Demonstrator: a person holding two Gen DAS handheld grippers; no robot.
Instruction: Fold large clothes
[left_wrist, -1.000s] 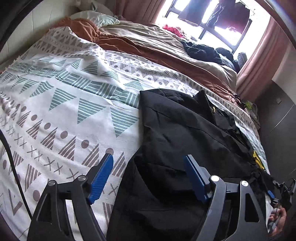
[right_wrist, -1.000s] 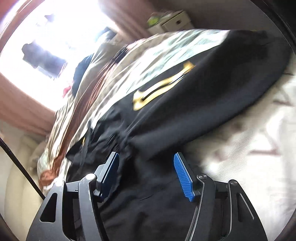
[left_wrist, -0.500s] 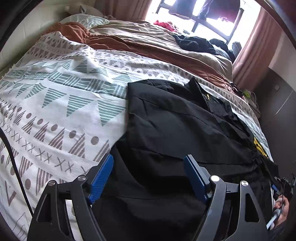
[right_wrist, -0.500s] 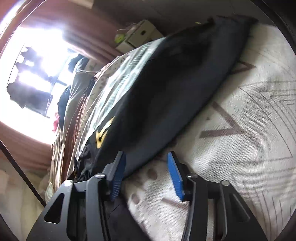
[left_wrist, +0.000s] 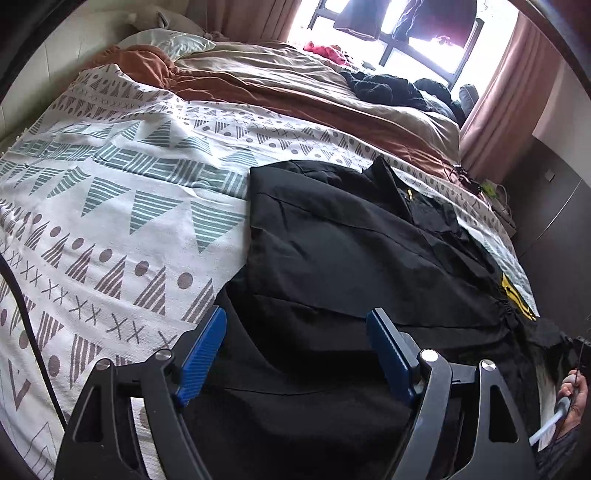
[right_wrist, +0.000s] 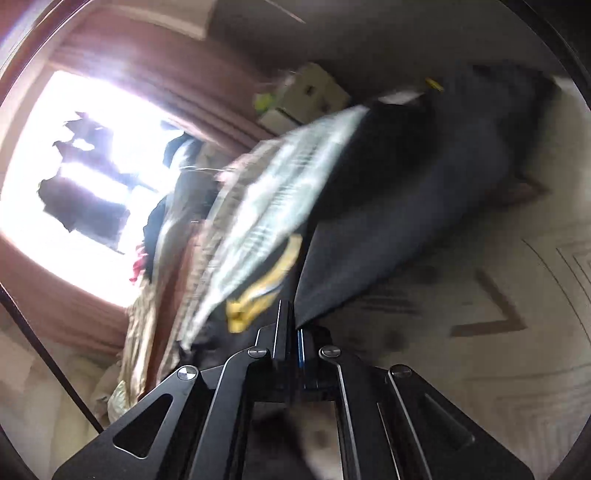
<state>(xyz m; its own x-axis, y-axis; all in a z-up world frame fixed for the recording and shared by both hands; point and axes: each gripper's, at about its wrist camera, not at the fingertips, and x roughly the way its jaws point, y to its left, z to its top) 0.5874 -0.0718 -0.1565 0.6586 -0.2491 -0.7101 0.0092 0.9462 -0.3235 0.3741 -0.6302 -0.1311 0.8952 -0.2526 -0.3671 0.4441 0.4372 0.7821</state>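
Observation:
A large black garment (left_wrist: 351, 266) with a yellow print (left_wrist: 511, 291) lies spread on the patterned bedspread (left_wrist: 110, 206). My left gripper (left_wrist: 295, 350) hovers open over the garment's near left part, and its blue pads (left_wrist: 201, 354) pinch nothing. In the right wrist view my right gripper (right_wrist: 291, 325) is shut on the black garment's edge, and the cloth (right_wrist: 406, 192) rises out of the closed jaws. The yellow print (right_wrist: 258, 295) sits just left of them. That view is blurred by motion.
A brown duvet (left_wrist: 295, 99) and a pillow (left_wrist: 166, 40) cover the far bed. Dark clothes (left_wrist: 388, 86) and a red cloth (left_wrist: 325, 51) lie near the window (left_wrist: 406, 33). Boxes (right_wrist: 303, 96) stand beside the bed. A hand (left_wrist: 572, 395) shows at the lower right.
My right gripper's jaws went from wide apart to shut on the garment's edge, and its view rolled and swung. My left gripper shifted right over the garment and stayed open.

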